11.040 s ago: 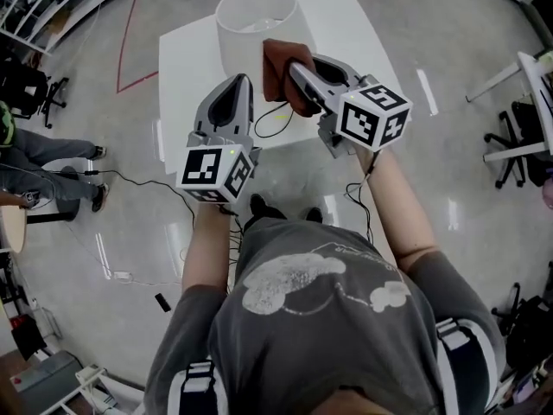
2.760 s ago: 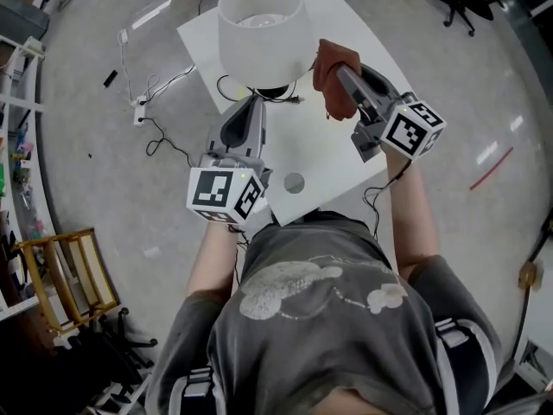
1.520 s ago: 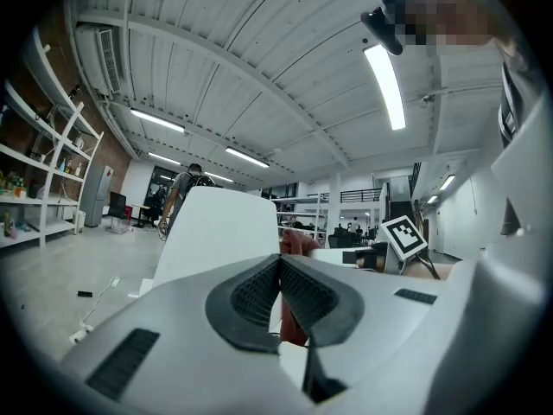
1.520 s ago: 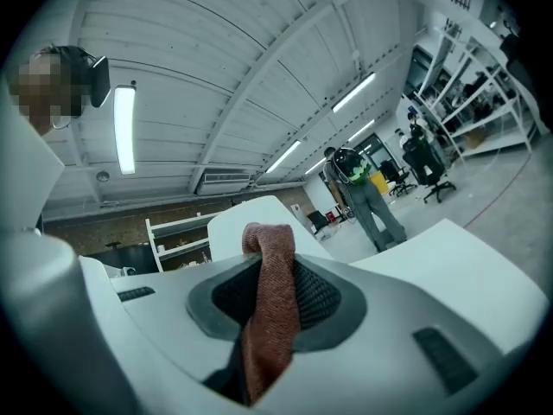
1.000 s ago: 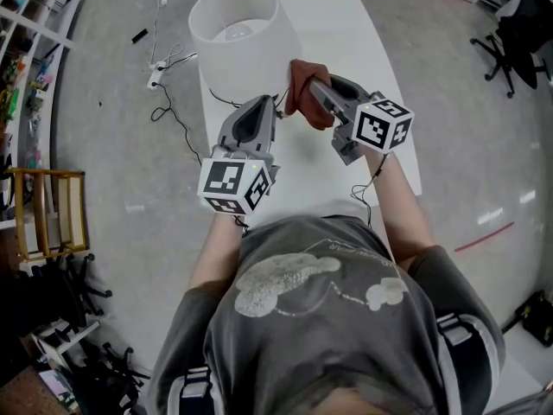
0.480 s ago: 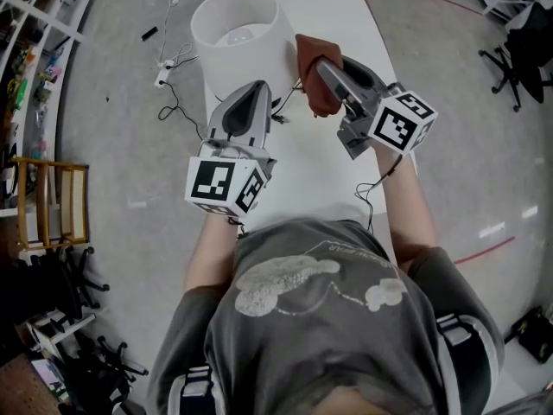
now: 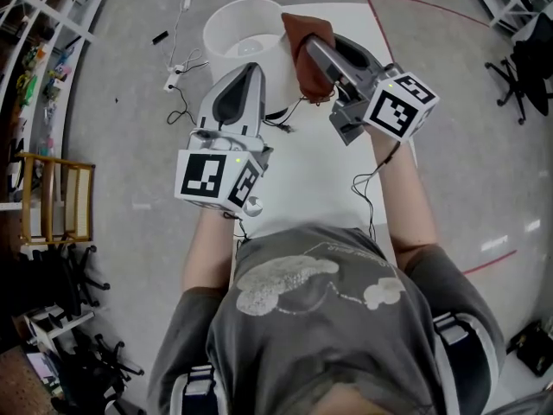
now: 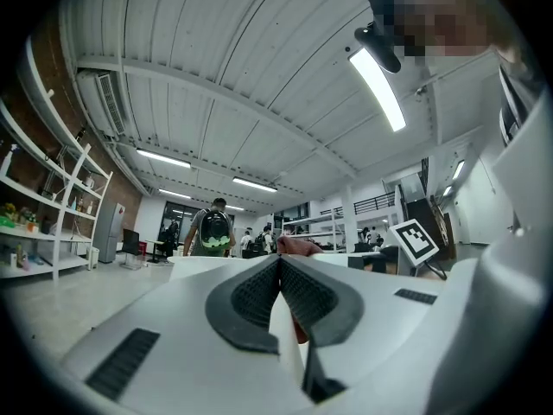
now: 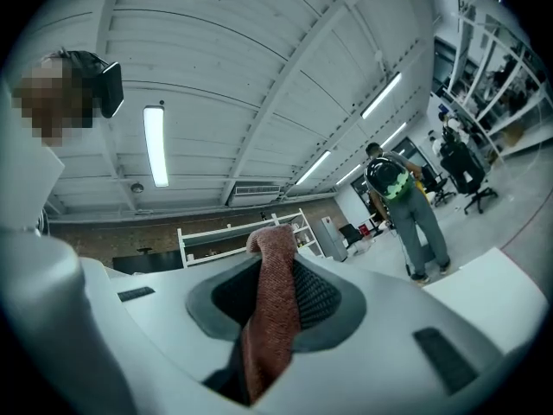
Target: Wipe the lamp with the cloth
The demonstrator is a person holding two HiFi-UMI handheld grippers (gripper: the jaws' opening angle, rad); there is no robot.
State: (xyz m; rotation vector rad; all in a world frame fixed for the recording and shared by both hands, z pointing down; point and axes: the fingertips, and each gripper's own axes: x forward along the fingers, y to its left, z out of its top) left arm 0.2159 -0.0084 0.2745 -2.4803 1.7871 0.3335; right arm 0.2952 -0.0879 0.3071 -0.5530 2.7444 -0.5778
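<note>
The right gripper [image 7: 316, 48] is seen clenched on the rust-red cloth [image 7: 304, 59]; in the right gripper view the cloth [image 9: 271, 314] is pinched between the dark ribbed pads [image 9: 317, 299] of the right gripper [image 9: 275, 253], with one end standing up above the jaw tips and the rest hanging down out of them. In the head view the cloth is held up against the right side of the white lamp [image 7: 240, 35], whose shade is seen from above near the far end of the white table [image 7: 315, 180]; whether cloth and shade actually touch cannot be told. The left gripper [image 7: 251, 69] is held just in front of the shade, and in its own view the left gripper [image 8: 279, 263] is shown pressed closed, pad against pad, with nothing gripped between them; the cloth [image 8: 298, 245] is glimpsed just beyond its tips. A black cord [image 7: 285, 118] is laid across the table between the two grippers. A standing person with a backpack [image 9: 400, 199] is seen on the floor beyond the table, and white shelving [image 7: 34, 15] is set along the left of the room.
</note>
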